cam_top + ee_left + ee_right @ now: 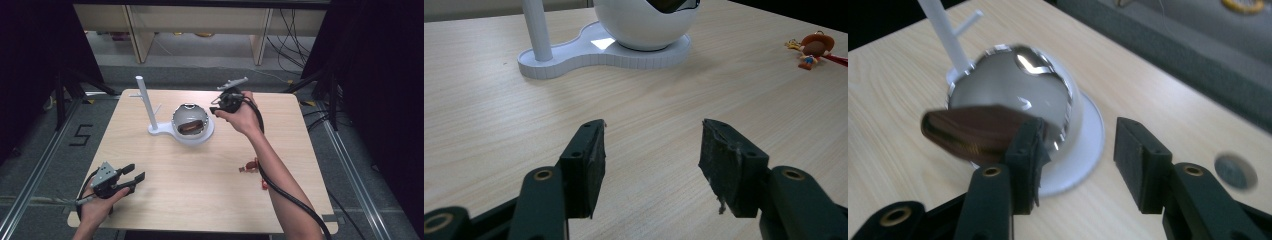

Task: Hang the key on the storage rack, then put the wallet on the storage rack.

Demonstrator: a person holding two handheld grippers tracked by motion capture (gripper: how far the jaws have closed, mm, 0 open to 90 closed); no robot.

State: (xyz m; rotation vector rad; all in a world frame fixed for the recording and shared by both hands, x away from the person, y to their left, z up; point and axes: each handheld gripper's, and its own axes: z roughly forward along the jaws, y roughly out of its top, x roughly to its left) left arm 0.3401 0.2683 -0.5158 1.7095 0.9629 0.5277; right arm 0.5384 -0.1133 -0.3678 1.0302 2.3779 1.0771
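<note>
Brown object resting in the white bowl-shaped holder (193, 121)

Glossy brown object (973, 132) lies inside the mirrored hollow, toward the bench's (200, 190) far edge; right hand-held gripper (1078, 150) spread beside it, left hand-held gripper (651, 160) spread, empty.

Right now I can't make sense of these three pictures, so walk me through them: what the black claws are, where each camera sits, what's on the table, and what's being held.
No robot here: a person holds a hand-worked tool in each hand, each with two black jaws. The big picture looks down from above the person's side of the wooden table. The left tool rests near the front edge, jaws apart with nothing between them. The right tool hovers beside a white stand with a shiny bowl that holds something brown; a white post rises from the stand. The right tool's jaws are apart too and hold nothing. A small toy figure lies by the right forearm. The other two pictures come from cameras riding on each tool, looking along its jaws.
</note>
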